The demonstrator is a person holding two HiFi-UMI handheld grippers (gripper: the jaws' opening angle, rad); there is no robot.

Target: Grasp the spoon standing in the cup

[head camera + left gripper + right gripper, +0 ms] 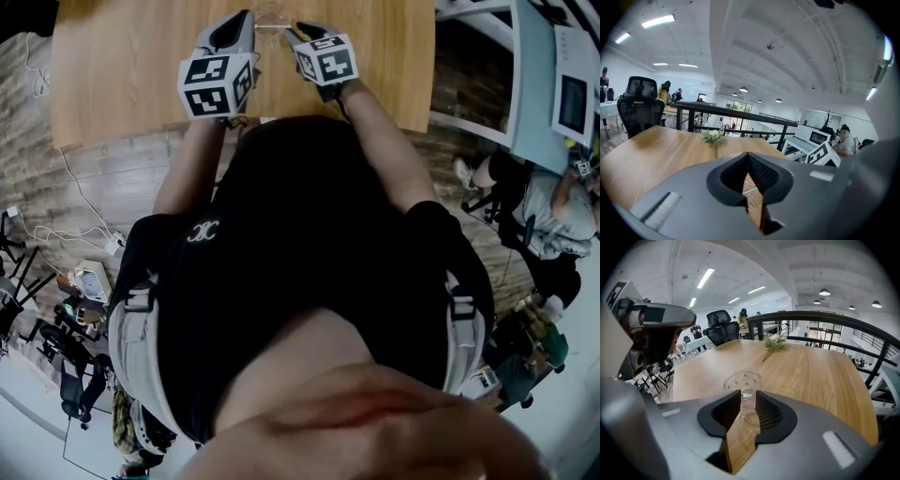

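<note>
Table [811,376]: pale wood grain | cup [740,378]: clear round plastic, dotted base, upright on table | spoon [748,401]: clear, slim, rising at cup's near rim, between right gripper [748,393] ribbed black pads, which stand apart, untouched | left gripper [748,157]: grey shell, pad tips together.

- A pale wood bench [122,75] carries a sprig of flowers [712,137] at its far end.
- The floor [66,178] is brown plank, with white cables [89,230] trailing across it.
- A black office chair [641,101] stands behind the bench.
- A black railing [820,317] runs beyond it.
- Strip lights [657,20] line the white ceiling.
- A monitor [813,137] sits on a white desk.
</note>
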